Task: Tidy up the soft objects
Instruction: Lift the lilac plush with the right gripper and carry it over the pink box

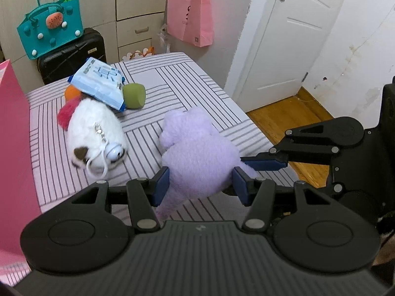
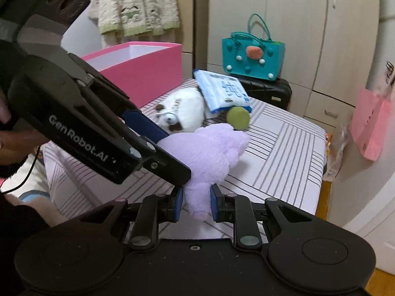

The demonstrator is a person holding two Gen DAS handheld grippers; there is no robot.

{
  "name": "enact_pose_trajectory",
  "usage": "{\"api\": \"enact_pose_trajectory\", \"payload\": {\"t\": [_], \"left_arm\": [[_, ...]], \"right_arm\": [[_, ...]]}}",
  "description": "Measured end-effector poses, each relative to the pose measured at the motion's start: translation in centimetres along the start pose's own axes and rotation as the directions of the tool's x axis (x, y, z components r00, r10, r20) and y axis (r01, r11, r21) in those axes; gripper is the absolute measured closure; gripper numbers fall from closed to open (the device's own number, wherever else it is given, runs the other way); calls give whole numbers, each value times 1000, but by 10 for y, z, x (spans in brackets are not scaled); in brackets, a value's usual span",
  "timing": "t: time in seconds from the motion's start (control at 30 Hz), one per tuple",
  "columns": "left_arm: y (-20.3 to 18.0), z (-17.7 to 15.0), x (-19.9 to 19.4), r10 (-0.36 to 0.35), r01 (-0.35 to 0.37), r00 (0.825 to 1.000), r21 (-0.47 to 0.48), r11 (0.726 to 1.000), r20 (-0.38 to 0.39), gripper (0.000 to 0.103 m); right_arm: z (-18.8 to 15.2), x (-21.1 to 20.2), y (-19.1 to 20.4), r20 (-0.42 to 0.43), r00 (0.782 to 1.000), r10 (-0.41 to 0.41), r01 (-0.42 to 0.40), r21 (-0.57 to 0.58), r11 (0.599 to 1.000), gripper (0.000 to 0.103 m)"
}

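Observation:
A purple plush toy (image 1: 195, 153) is held above the striped table (image 1: 187, 83) by both grippers. My left gripper (image 1: 201, 185) is shut on its body. My right gripper (image 2: 196, 203) is shut on its lower end (image 2: 197, 197); it also shows in the left wrist view (image 1: 264, 161) at the toy's right side. A white plush (image 1: 95, 133) with a keychain lies on the table to the left. A blue-white tissue pack (image 1: 98, 83) leans on it, next to a green soft ball (image 1: 134, 96) and an orange one (image 1: 72, 91).
An open pink box (image 2: 138, 74) stands on the table's far left corner. A teal bag (image 1: 49, 32) sits on a black suitcase (image 1: 74, 56) behind the table. A pink paper bag (image 1: 190, 17) hangs on the wall. A white door (image 1: 288, 37) is at the right.

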State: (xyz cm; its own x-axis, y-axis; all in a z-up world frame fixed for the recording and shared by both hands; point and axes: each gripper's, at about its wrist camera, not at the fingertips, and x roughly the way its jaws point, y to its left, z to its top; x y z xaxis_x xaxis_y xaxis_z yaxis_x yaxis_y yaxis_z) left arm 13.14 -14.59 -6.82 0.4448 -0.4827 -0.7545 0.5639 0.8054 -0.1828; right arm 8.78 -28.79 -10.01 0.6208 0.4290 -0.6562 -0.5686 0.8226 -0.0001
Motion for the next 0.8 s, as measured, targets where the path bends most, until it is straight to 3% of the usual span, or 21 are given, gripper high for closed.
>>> {"api": "enact_pose_trajectory", "payload": {"t": [0.33,0.67,0.8], "left_arm": [[22,-10,-46,-59,58,998,-40,998,-21,49],[44,-22,-102,-28,30,999,-41,999,34,49],[55,-25,-123,-10,11,1000,-58,998,21,49]], "right_arm": [[30,-21,36,-37,999,38,-41,-69,997,76],[68,-29,67,-44,991,128,-131,-84,988,77],[83,-28,82,-62,984,168,-174,-115,978,77]]}}
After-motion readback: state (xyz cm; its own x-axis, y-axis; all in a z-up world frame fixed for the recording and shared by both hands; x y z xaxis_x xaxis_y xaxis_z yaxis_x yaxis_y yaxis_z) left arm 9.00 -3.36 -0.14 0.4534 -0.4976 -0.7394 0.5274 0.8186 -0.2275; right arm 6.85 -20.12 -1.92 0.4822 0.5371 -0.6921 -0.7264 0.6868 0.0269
